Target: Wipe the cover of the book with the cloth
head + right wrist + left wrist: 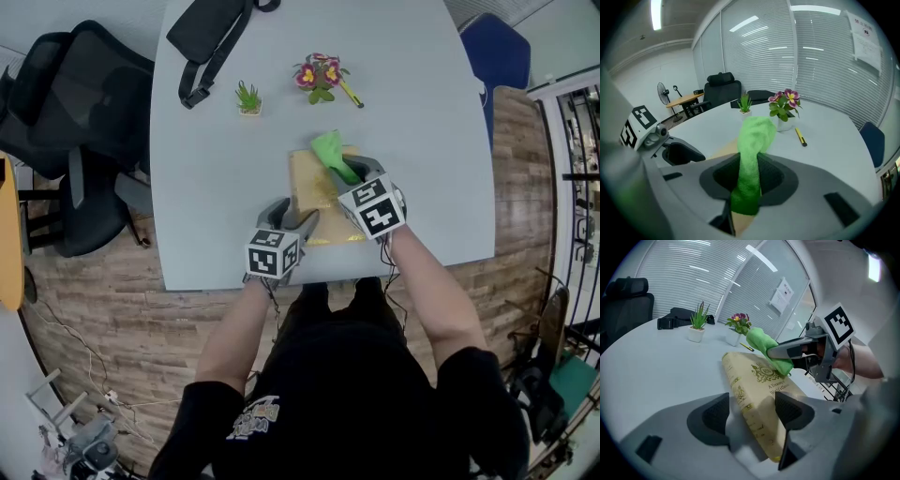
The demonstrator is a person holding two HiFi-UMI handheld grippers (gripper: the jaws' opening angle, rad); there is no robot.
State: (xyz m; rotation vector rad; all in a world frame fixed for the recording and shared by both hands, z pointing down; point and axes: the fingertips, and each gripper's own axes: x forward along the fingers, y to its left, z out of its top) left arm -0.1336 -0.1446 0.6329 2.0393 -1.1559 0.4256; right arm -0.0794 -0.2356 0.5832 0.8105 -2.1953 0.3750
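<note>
— Where does your head camera look from?
— From above the near edge of the table (pixel 216 187), steeply down. That edge and both side edges are in frame, with my arms below.
— And the one on your left gripper (pixel 752 411)?
— Low and close over the near edge, facing along my jaws toward the far side. My right gripper (pixel 774 352) shows side-on at its right.
— The right one?
— Equally low and close, aimed the same way, with my left gripper at its left.
— What do all three share?
— The book (pixel 314 192), the green cloth (pixel 330 150), the small plant (pixel 248 98) and the flowers (pixel 319 77) farther up the table.
</note>
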